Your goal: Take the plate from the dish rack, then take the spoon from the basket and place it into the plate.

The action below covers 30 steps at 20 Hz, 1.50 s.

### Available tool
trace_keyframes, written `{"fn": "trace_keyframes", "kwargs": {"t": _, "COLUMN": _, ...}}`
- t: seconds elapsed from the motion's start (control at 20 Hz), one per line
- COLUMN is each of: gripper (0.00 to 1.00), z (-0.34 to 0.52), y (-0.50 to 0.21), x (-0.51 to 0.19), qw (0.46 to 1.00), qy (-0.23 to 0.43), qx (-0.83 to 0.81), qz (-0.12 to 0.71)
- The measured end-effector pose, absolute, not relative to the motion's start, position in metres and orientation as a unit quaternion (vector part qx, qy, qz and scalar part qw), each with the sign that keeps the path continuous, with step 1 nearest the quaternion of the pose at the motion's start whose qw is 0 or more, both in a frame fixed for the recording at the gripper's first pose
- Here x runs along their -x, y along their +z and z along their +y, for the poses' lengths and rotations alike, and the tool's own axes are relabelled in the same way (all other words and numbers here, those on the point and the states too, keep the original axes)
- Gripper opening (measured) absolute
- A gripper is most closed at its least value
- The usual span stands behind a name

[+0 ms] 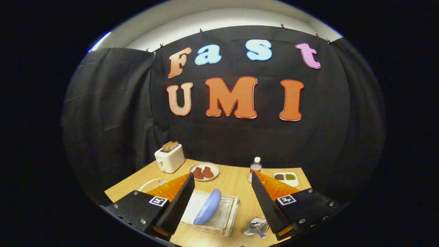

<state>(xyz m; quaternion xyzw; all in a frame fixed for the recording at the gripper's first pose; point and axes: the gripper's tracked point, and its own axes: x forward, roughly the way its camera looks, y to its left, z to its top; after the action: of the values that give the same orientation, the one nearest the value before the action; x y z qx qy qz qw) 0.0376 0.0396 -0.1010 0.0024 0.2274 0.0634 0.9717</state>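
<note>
Nothing done yet: gripper (223,206) wide apart, empty, hovering above bench near edge. Blue plate (207,207) still upright in dish rack (229,219) between fingers; spoon (259,233) still in metal basket (254,226) beside right finger. Both pickups left

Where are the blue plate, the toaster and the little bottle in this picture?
blue plate (208,206): gripper view, middle of its tilted underside, in the dish rack between the open fingers.
toaster (169,161): gripper view, its white front wall.
bottle (254,171): gripper view, its body below the white cap.
</note>
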Motion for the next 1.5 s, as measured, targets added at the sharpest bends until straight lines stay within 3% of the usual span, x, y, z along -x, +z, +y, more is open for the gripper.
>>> {"fn": "trace_keyframes", "kwargs": {"t": 0.35, "gripper": 0.99, "z": 0.063, "y": -0.177, "x": -0.057, "qw": 0.925, "qy": 0.084, "qx": -0.022, "qz": 0.371}}
{"fn": "trace_keyframes", "kwargs": {"t": 0.85, "gripper": 0.95, "z": 0.077, "y": -0.286, "x": -0.062, "qw": 0.848, "qy": 0.059, "qx": 0.009, "qz": 0.526}}
{"fn": "trace_keyframes", "kwargs": {"t": 1.1, "gripper": 0.76, "z": 0.093, "y": -0.321, "x": -0.057, "qw": 0.819, "qy": 0.044, "qx": 0.022, "qz": 0.572}}
{"fn": "trace_keyframes", "kwargs": {"t": 1.35, "gripper": 0.44, "z": 0.088, "y": -0.333, "x": -0.053, "qw": 0.804, "qy": -0.001, "qx": 0.066, "qz": 0.591}}
{"fn": "trace_keyframes", "kwargs": {"t": 1.5, "gripper": 0.37, "z": 0.072, "y": -0.326, "x": -0.056, "qw": 0.806, "qy": -0.044, "qx": 0.09, "qz": 0.584}}
